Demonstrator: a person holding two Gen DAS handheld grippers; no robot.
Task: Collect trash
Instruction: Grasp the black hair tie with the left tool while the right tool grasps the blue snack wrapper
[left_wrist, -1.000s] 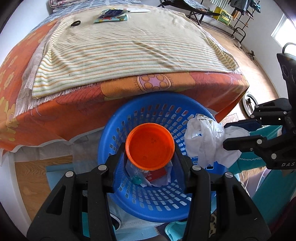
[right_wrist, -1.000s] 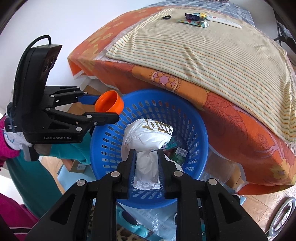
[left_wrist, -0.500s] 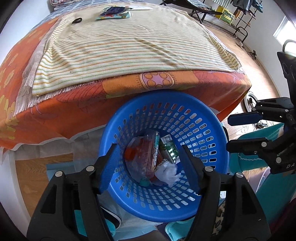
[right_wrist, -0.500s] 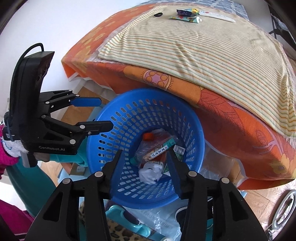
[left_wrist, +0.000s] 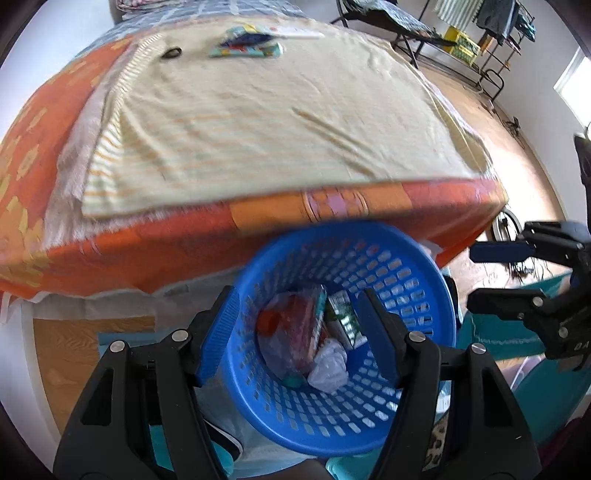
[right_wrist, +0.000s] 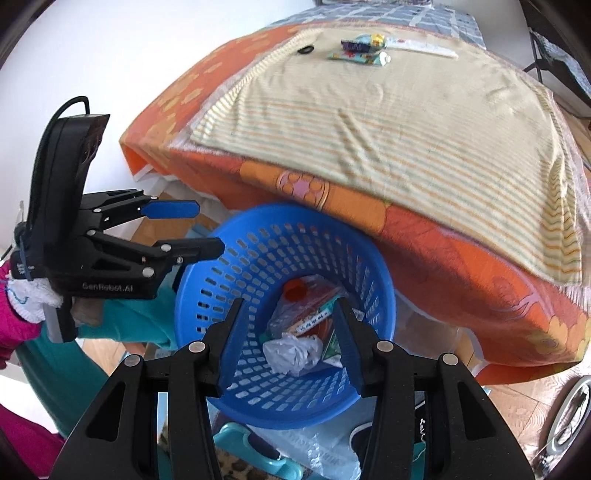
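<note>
Both hand-held grippers hang over the blue basket (left_wrist: 343, 417), which stands on the floor against the edge of the bed (left_wrist: 129, 240). The left hand-held gripper (left_wrist: 299, 332) has its jaws spread wide with nothing between them; the log's recent opening fits this. The right hand-held gripper (right_wrist: 286, 339) is likewise parted and empty, having just been opening. The trash lies at the bottom of the basket: a crumpled white bag (right_wrist: 293, 350), an orange lid (right_wrist: 295, 290) and wrappers (left_wrist: 341, 321). More packets (right_wrist: 360, 50) lie on the striped cloth (right_wrist: 369, 122) at the bed's far end.
</note>
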